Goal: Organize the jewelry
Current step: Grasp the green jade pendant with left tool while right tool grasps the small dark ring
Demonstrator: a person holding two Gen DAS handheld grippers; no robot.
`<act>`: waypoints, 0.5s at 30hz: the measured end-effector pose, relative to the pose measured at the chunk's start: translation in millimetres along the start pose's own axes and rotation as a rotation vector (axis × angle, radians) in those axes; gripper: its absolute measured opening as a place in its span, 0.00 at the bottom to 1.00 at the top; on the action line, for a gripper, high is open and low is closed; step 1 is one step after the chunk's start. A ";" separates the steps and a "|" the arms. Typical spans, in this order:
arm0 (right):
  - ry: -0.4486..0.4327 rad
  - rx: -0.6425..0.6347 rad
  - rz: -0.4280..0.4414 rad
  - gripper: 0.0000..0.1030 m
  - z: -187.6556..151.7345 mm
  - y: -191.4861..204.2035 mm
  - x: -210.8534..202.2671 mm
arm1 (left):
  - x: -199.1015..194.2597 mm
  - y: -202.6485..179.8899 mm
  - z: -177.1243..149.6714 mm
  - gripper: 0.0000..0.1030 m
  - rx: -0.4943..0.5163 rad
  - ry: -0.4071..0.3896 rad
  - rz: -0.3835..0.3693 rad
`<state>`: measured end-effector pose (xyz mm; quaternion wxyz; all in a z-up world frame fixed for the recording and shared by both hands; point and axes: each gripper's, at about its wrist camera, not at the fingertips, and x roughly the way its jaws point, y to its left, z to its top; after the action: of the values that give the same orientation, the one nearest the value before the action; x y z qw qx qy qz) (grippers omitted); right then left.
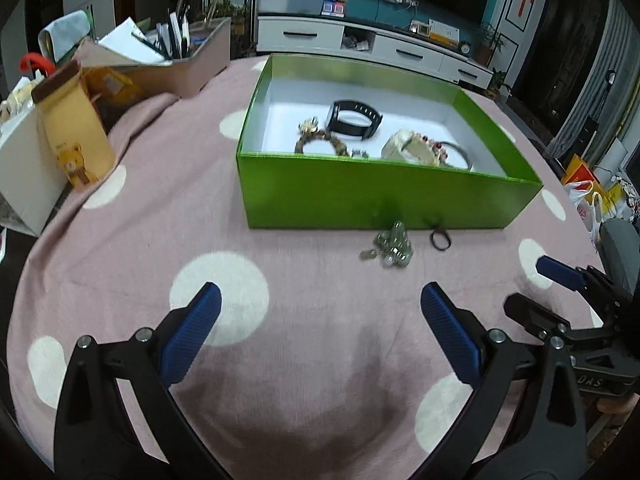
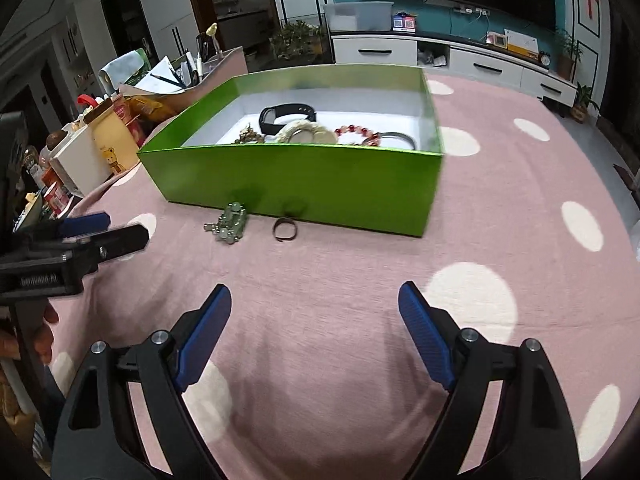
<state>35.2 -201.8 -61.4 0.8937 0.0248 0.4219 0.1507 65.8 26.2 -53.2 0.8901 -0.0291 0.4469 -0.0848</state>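
Note:
A green box [image 1: 360, 192] [image 2: 304, 184] sits on the pink dotted tablecloth. Inside lie a black watch band [image 1: 354, 118] [image 2: 286, 116], a brown bead bracelet [image 1: 318, 142], a cream piece [image 1: 408, 146] [image 2: 306, 132], red beads [image 2: 358, 133] and a metal bangle [image 1: 458, 154] [image 2: 396, 139]. In front of the box lie a pale green bead bracelet [image 1: 392, 246] [image 2: 231, 226] and a small dark ring [image 1: 440, 238] [image 2: 285, 229]. My left gripper [image 1: 320, 312] is open and empty, near the table's front. My right gripper [image 2: 314, 312] is open and empty too. Each gripper shows in the other's view.
At the left stand a yellow bear carton [image 1: 76, 136] [image 2: 114, 144], a white box [image 1: 24, 176] and a pink organiser with pens [image 1: 192, 64]. A white TV cabinet [image 1: 372, 46] stands beyond the table. Bags [image 1: 592, 196] lie on the floor at right.

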 end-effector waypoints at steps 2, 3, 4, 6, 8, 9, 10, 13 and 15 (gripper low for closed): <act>0.003 -0.010 0.006 0.79 1.2 5.8 7.7 | 1.5 3.5 -1.4 0.98 -0.007 0.001 -0.002; 0.006 -0.020 0.005 0.73 3.3 8.5 12.2 | 1.7 5.7 -1.2 0.98 -0.011 -0.001 -0.003; 0.010 -0.027 0.004 0.66 3.3 10.5 15.3 | 1.8 7.0 -1.0 0.98 -0.014 -0.004 -0.002; 0.024 -0.039 0.009 0.60 8.7 15.1 25.9 | 2.1 9.0 -2.0 0.98 -0.016 -0.008 -0.004; 0.030 -0.046 0.010 0.56 13.0 18.9 34.5 | 3.5 11.2 -1.7 0.98 -0.018 -0.010 -0.007; 0.034 -0.051 0.011 0.51 15.4 20.5 38.1 | 3.9 11.2 -1.2 0.98 -0.018 -0.009 -0.008; 0.036 -0.058 0.011 0.47 17.5 22.4 41.3 | 4.9 12.3 -1.1 0.98 -0.017 -0.009 -0.010; 0.042 -0.076 -0.002 0.38 23.5 29.4 52.5 | 7.8 13.1 -0.1 0.98 -0.014 -0.010 -0.018; 0.050 -0.074 -0.008 0.35 24.7 30.5 58.1 | 9.5 13.5 0.5 0.98 -0.015 -0.011 -0.023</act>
<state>81.2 -153.8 -83.7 0.8838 -0.0134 0.4383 0.1633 73.4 37.8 -62.1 0.8913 -0.0413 0.4422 -0.0918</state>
